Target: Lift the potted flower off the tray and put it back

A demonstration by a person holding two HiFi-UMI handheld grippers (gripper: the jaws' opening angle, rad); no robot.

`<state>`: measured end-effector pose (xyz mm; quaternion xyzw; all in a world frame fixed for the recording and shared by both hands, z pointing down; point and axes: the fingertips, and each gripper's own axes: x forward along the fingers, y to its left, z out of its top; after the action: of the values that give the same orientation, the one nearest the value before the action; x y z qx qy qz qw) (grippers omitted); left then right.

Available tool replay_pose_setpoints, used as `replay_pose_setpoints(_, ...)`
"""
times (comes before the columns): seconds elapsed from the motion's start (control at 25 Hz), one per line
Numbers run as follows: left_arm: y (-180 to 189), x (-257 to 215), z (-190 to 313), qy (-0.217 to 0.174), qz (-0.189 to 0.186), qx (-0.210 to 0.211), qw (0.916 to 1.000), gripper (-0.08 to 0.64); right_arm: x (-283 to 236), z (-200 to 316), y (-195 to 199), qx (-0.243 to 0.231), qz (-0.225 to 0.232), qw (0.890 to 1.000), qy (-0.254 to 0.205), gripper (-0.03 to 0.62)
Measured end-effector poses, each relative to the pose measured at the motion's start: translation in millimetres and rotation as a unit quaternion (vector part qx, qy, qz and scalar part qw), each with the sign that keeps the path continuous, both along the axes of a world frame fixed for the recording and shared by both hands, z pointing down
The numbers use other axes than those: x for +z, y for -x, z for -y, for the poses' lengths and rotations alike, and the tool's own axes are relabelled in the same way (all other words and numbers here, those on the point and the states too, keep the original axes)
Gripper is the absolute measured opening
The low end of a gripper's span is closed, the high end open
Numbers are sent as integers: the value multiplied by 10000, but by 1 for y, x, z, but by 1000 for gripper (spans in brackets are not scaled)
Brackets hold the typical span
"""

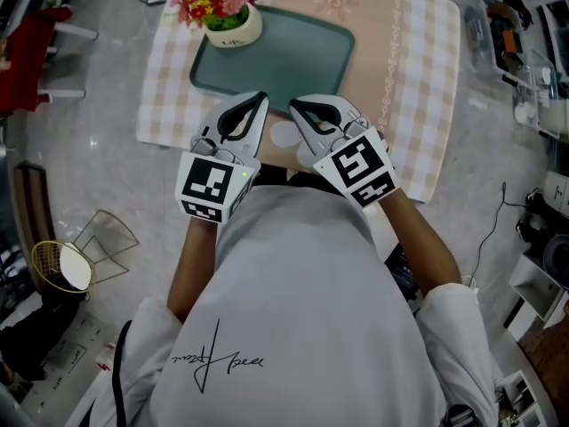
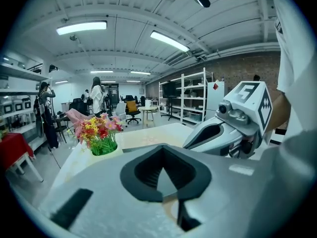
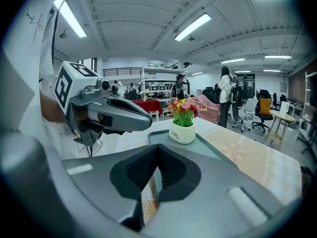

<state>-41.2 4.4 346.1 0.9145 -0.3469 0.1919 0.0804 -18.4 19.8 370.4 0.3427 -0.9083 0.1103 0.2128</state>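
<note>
Potted flower (image 1: 227, 12) stands in the far left corner of the green tray (image 1: 298, 60), well beyond the left gripper (image 1: 258, 99) and right gripper (image 1: 298, 107), whose fingers are pressed together, empty. Its pot (image 3: 182, 133) reads "Life"; the smaller print beneath is illegible.

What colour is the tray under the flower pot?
The tray is muted teal green, clearest in head view.

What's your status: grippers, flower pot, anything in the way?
Left gripper and right gripper shut, empty, short of the tray. Potted flower upright in tray's far-left corner. Path to it clear.
</note>
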Motion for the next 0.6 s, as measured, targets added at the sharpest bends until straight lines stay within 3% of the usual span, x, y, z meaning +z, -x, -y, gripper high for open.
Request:
replay_pose_setpoints(0.28, 1, 0, -16, 62, -49, -70, 9999, 0, -5, -11, -5, 55, 149, 9999, 13, 5)
replay_pose_setpoints(0.6, 5, -5, -21, 259, -574, -278, 9976, 0, -5, -23, -8, 0, 128, 9999, 13, 5)
